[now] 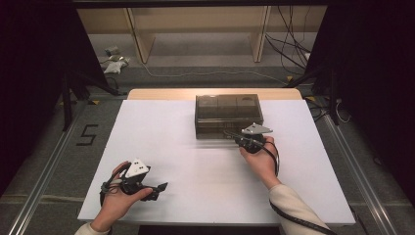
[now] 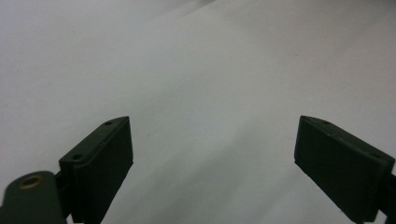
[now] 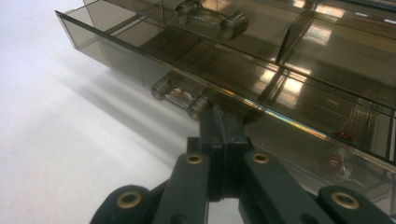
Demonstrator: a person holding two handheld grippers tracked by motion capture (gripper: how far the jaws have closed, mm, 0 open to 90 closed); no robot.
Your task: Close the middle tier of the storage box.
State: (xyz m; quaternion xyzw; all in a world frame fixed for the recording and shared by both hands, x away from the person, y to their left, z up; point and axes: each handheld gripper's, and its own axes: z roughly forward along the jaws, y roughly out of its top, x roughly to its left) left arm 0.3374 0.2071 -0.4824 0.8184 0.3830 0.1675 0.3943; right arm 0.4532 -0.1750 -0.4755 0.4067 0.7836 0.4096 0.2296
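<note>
One smoky drawer box (image 1: 228, 115), two tongs (image 1: 162, 186).

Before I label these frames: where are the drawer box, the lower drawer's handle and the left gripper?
drawer box (image 1: 227, 105): high view, lid.
lower drawer's handle (image 3: 180, 94): right gripper view, clear bar.
left gripper (image 1: 161, 186): high view, jaw tips.

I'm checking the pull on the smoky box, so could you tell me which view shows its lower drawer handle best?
The right gripper view: the lower drawer handle sits close and sharp beside the shut right gripper. The high view gives the box without handle detail; the left gripper view faces white table.
</note>
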